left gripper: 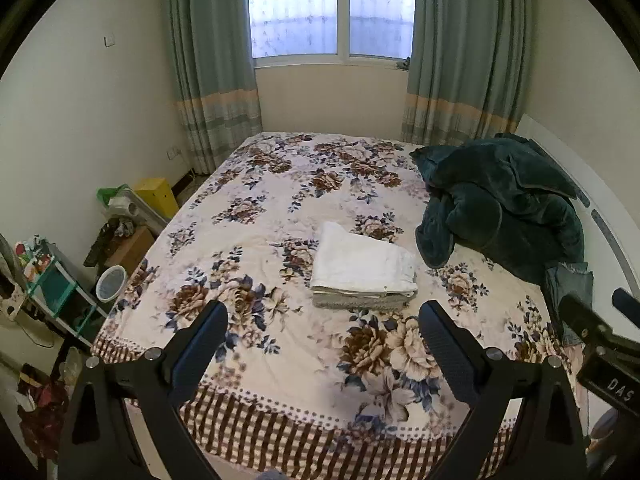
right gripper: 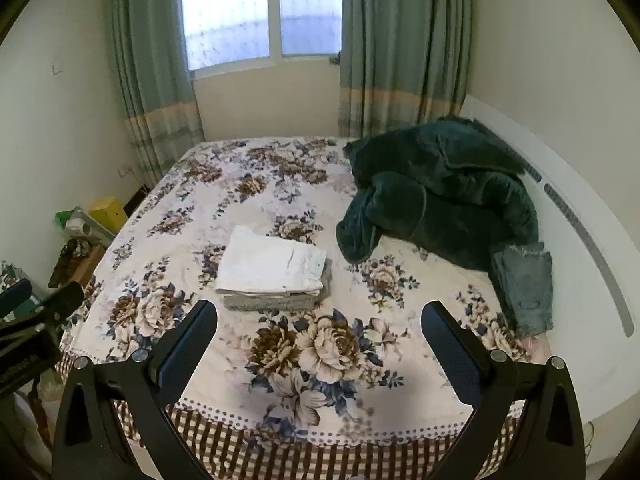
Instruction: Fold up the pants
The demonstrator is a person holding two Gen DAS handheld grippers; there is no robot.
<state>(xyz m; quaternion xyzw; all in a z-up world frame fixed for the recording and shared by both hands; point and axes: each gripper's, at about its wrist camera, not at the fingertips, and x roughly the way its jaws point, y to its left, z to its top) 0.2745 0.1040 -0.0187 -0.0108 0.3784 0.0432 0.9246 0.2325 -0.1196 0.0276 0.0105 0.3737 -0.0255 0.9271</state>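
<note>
The left gripper (left gripper: pixel 322 338) is wide open and holds nothing. The right gripper (right gripper: pixel 320 338) is wide open too, with nothing in it. Both hang over the near end of the bed (left gripper: pixel 280 380) (the flowery one). The folded white pants (left gripper: pixel 362 264) lie on a small pile just ahead of the left gripper, and ahead and a bit left of the right one. A green blanket (right gripper: pixel 436 196) sits far ahead to the right, with blue jeans (right gripper: pixel 526 290) beside it.

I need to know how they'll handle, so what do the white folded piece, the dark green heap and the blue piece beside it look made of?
White folded piece: matte woven cloth, probably cotton, crisp creases. Dark green heap: plush or fleece, soft sheen. Blue piece: faded denim, likely.
</note>
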